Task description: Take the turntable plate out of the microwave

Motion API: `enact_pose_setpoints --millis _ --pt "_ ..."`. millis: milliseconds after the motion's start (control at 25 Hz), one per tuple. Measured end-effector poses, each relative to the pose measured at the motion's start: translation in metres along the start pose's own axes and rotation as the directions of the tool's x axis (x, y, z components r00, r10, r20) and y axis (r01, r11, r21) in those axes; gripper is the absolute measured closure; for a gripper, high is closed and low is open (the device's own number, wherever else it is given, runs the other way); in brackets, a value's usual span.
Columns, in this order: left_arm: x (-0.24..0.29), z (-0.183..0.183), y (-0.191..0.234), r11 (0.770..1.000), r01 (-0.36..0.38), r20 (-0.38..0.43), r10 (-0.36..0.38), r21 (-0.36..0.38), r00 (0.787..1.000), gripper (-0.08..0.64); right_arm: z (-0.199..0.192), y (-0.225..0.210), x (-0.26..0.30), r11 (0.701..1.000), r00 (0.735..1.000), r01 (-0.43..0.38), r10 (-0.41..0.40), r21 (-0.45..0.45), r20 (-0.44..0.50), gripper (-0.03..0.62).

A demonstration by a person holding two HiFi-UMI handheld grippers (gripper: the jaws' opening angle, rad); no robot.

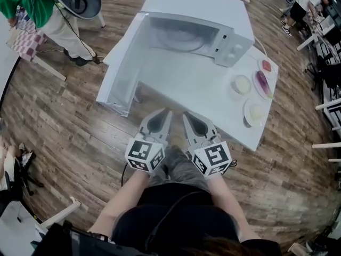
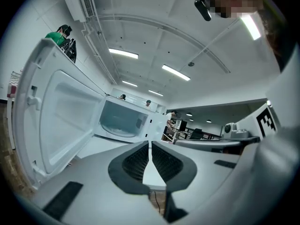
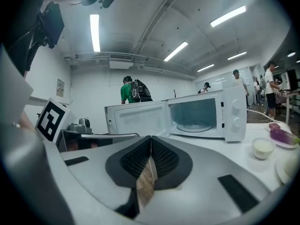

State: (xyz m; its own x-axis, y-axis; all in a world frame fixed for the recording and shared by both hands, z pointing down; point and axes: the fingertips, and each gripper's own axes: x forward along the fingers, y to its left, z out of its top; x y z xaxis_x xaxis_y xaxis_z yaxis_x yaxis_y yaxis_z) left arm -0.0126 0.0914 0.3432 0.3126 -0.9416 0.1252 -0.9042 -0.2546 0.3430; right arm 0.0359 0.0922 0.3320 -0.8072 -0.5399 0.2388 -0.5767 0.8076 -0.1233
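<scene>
Inspection of the worktop point(image 1: 202, 89): a white microwave point(image 1: 213, 15) stood at its far end with its door point(image 1: 120, 73) swung fully open to the left. The turntable plate point(image 1: 178, 36) lay flat inside the oven cavity on its floor, and neither claw touched it.

The left claw point(image 1: 164, 112) and the right claw point(image 1: 187, 114) were held side by side over the near edge of the worktop, both pointing toward the microwave and well short of its opening. In the left gripper view the left claw's jaws met at their tips with nothing between them. In the right gripper view the right claw's jaws were likewise pressed together and empty. The marker cubes on both grippers sat just in front of the person's forearms.

To the right of the microwave, on the same worktop, stood a group of dishes: a small bowl point(image 1: 241, 84) with pale contents, a plate point(image 1: 262, 84) carrying a purple item, a smaller dish point(image 1: 266, 65) with something red, and a plate point(image 1: 254, 112) near the front edge with a pale item. What these foods were could not be determined.

A person in a green shirt point(image 1: 32, 4) stood on the wooden floor point(image 1: 64, 127) beyond the open door.
</scene>
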Motion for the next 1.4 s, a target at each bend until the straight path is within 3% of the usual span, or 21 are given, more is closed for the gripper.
enact_pose_setpoints --millis 440,800,1400 --pt "0.071 -0.001 0.042 0.997 -0.063 -0.027 0.062 -0.034 0.998 0.531 -0.007 -0.064 0.058 0.999 0.998 -0.025 0.027 0.039 -0.064 0.572" --pt "0.119 0.002 0.052 0.995 -0.084 -0.039 0.082 -0.049 0.996 0.531 -0.007 -0.109 0.080 0.997 0.996 -0.024 0.030 0.073 -0.086 0.572" --pt "0.157 -0.005 0.056 0.988 -0.127 -0.047 0.123 -0.090 0.991 0.531 -0.019 -0.142 0.098 0.991 0.991 -0.046 0.061 0.128 -0.116 0.572"
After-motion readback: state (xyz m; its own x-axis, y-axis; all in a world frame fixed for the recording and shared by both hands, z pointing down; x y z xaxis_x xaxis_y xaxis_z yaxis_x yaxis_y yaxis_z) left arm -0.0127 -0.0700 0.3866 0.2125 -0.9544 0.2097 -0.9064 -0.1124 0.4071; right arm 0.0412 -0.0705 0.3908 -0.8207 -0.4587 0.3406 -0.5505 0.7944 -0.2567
